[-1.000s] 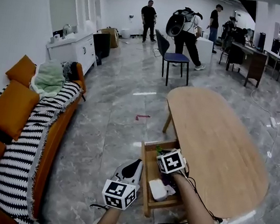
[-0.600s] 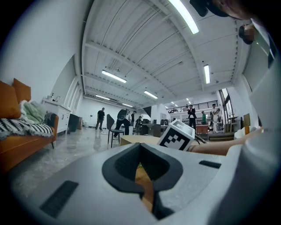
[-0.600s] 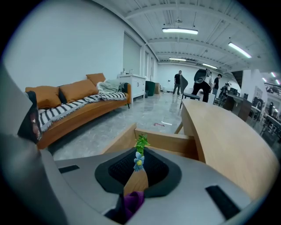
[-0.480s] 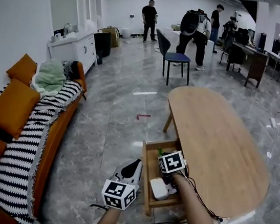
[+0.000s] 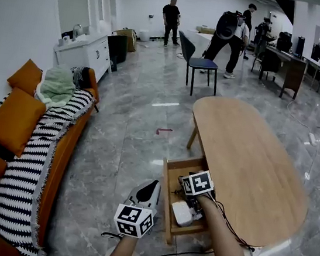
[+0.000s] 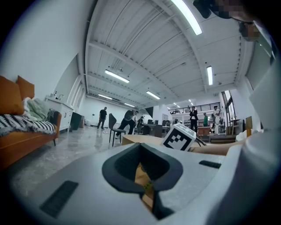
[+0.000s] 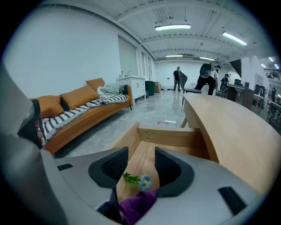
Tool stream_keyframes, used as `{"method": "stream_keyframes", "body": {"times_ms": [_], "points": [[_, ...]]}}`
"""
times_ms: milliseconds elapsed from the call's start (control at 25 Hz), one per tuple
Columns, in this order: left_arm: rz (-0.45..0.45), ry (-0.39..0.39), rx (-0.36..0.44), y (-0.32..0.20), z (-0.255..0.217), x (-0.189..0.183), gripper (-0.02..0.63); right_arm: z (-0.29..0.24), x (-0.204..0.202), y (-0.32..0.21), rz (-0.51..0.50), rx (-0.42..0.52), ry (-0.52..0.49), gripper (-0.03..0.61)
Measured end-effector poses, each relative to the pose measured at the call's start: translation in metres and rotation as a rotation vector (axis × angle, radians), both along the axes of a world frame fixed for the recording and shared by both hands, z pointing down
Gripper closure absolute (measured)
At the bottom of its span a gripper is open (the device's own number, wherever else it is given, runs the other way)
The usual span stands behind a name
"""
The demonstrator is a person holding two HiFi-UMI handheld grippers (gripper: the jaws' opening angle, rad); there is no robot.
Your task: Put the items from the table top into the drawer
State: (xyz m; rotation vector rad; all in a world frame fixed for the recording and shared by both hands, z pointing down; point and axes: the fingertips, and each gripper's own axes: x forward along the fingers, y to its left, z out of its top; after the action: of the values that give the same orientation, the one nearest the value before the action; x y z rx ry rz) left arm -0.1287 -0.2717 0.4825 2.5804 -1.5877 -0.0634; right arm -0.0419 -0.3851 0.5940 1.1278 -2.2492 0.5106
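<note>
Purple cloth (image 7: 136, 207), perhaps crumpled, low between right claw (image 7: 139, 161) jaws just opening, released; left claw (image 6: 145, 176) clenched

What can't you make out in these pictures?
- Head view: drawer contents, covered by the right gripper, whose jaws have just been opening with a purple cloth between them.
- Right gripper view: cloth's shape, cut off by the gripper body.
- Left gripper view: drawer, blocked by left gripper.

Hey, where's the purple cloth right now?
In the right gripper view the purple cloth sits low in the open drawer, between the jaws of the right gripper, which have just been opening, beside a small blue flower.
</note>
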Motion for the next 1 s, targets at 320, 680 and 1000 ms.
{"method": "stream_keyframes", "body": {"times_ms": [320, 680, 1000], "points": [[0.007, 0.005, -0.002, 0.0, 0.0, -0.001, 0.611, -0.002, 0.0, 0.001, 0.005, 0.0, -0.017, 0.383], [0.022, 0.002, 0.001, 0.003, -0.01, -0.006, 0.611, -0.025, 0.006, 0.006, 0.024, 0.048, -0.003, 0.383], [0.059, -0.007, 0.01, 0.012, -0.026, -0.007, 0.611, -0.06, 0.01, 0.03, 0.032, 0.117, -0.038, 0.497]]}}
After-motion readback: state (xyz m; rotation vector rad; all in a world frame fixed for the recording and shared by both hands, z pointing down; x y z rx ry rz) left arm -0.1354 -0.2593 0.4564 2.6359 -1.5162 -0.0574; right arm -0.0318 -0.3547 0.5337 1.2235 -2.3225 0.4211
